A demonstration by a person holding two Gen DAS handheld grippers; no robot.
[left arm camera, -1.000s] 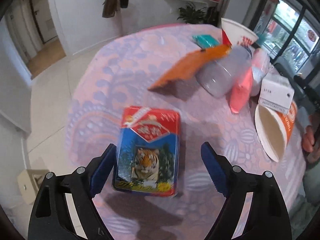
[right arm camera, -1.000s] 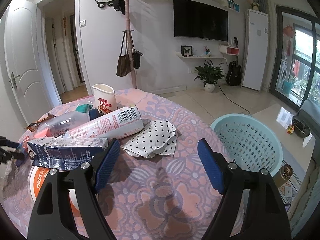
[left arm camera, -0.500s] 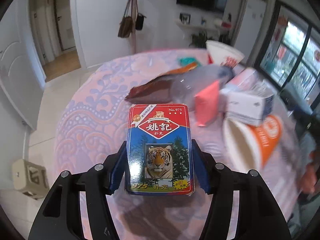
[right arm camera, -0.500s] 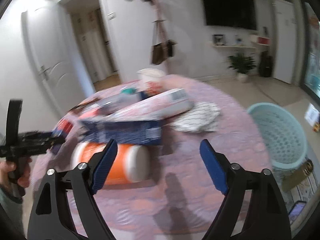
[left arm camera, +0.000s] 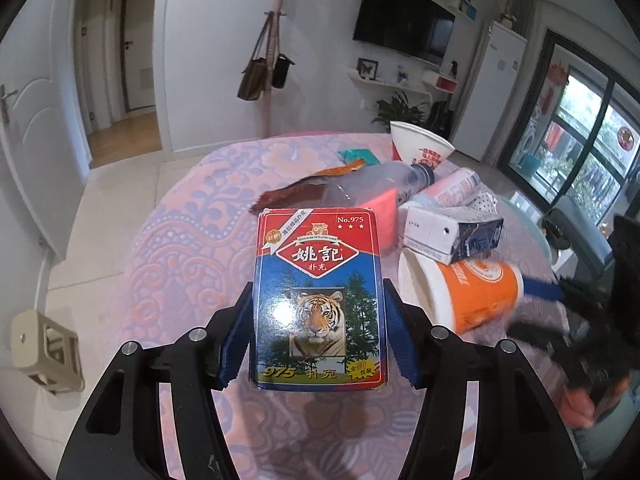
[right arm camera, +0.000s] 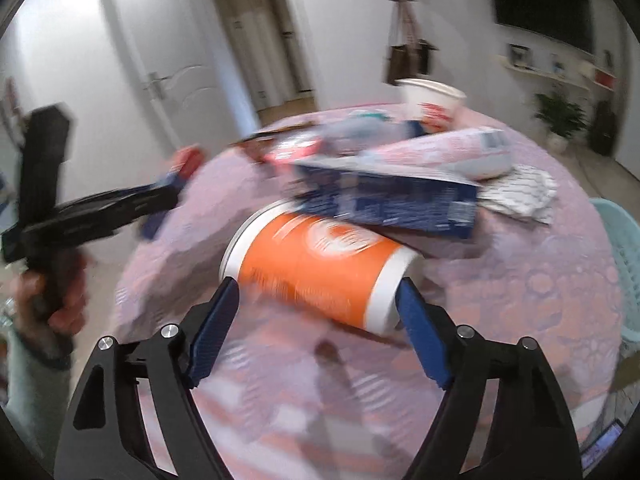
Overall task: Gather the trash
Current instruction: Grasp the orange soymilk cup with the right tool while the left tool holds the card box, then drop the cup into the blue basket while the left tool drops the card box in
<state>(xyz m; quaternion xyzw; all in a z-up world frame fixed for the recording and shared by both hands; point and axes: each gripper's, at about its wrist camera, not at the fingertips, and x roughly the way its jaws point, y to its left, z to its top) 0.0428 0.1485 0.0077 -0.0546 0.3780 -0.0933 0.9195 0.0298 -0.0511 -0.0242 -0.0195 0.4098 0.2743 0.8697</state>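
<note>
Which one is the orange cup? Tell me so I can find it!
Look at the round table with the pink and purple cloth. At the near end of the trash pile, the orange cup lies on its side under a dark blue carton. It is the only thing with a bright orange middle and white ends.

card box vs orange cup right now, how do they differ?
The card box is flat and rectangular, red and blue with a tiger; the orange cup is round with white ends. The box is clamped between the left tongs, off the table; the cup lies on its side on the tablecloth, with the open right tongs around it, not gripping. Both are trash from the same table.
</note>
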